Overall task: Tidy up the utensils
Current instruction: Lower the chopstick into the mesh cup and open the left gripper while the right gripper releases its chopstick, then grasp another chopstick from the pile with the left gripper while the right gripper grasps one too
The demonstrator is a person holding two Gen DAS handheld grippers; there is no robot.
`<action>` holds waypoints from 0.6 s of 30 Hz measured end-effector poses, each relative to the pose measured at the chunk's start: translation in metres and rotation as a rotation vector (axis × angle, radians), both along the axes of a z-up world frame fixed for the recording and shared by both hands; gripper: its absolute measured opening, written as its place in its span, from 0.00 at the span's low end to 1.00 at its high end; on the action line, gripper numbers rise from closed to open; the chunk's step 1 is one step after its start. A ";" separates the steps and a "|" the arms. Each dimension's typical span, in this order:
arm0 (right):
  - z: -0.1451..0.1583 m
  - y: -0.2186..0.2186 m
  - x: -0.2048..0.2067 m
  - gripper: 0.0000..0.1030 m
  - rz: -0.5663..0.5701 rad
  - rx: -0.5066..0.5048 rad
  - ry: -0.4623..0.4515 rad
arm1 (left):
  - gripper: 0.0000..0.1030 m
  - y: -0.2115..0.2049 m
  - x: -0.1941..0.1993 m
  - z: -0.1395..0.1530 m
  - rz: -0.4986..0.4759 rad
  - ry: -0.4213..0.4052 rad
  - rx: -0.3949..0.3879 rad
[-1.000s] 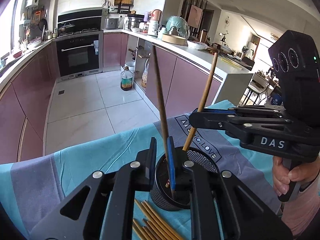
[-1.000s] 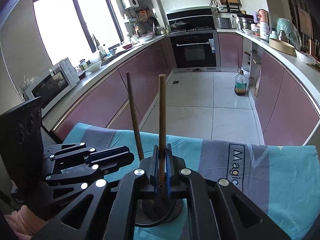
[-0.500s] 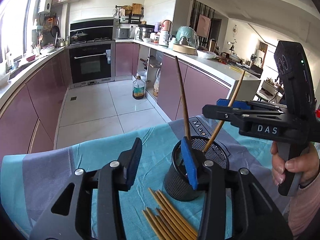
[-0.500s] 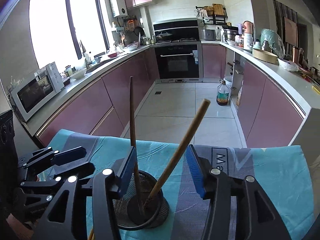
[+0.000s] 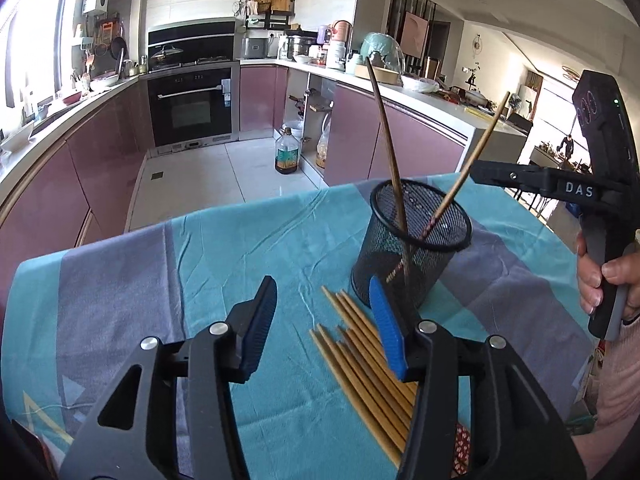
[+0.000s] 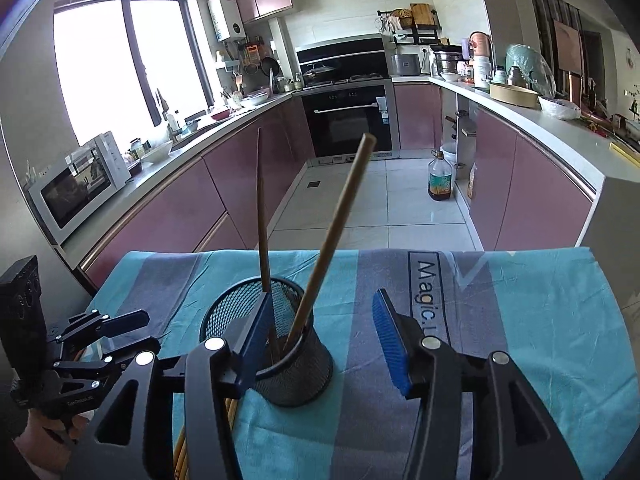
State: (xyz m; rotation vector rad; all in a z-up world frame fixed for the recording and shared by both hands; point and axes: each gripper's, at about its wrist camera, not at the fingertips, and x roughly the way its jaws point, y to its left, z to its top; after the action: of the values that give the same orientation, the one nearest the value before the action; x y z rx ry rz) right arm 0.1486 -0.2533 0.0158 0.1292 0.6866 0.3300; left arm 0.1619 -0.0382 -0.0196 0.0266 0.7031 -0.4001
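Note:
A black mesh cup (image 5: 404, 256) stands on the striped cloth and holds two chopsticks: a dark one (image 5: 384, 128) and a light one (image 5: 476, 156), both leaning. It also shows in the right wrist view (image 6: 296, 372). Several loose bamboo chopsticks (image 5: 360, 364) lie on the cloth in front of the cup. My left gripper (image 5: 324, 324) is open and empty, just above their tips. My right gripper (image 6: 320, 336) is open and empty, close behind the cup; it shows at the right in the left wrist view (image 5: 532, 178).
The table wears a teal and grey cloth (image 5: 200, 264) with a printed label (image 6: 430, 296). Beyond its far edge lie the kitchen floor, an oil bottle (image 5: 286, 152), purple cabinets and an oven (image 5: 192, 108).
Both grippers opened and let go of a chopstick each into the cup, then drew back from it. The loose chopsticks now lie under my left gripper.

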 end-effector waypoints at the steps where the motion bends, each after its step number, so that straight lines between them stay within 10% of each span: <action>1: -0.003 0.001 -0.008 0.48 0.013 0.005 0.004 | 0.47 0.002 -0.005 -0.007 -0.008 0.021 0.005; 18: -0.097 0.086 -0.048 0.30 0.267 -0.054 0.227 | 0.46 -0.009 -0.042 -0.067 -0.074 0.199 0.017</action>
State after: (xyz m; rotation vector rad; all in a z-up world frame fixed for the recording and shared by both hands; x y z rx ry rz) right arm 0.1007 -0.1672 -0.0809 0.0231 0.9394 0.5580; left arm 0.1199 -0.0476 -0.0863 0.0293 0.9037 -0.4723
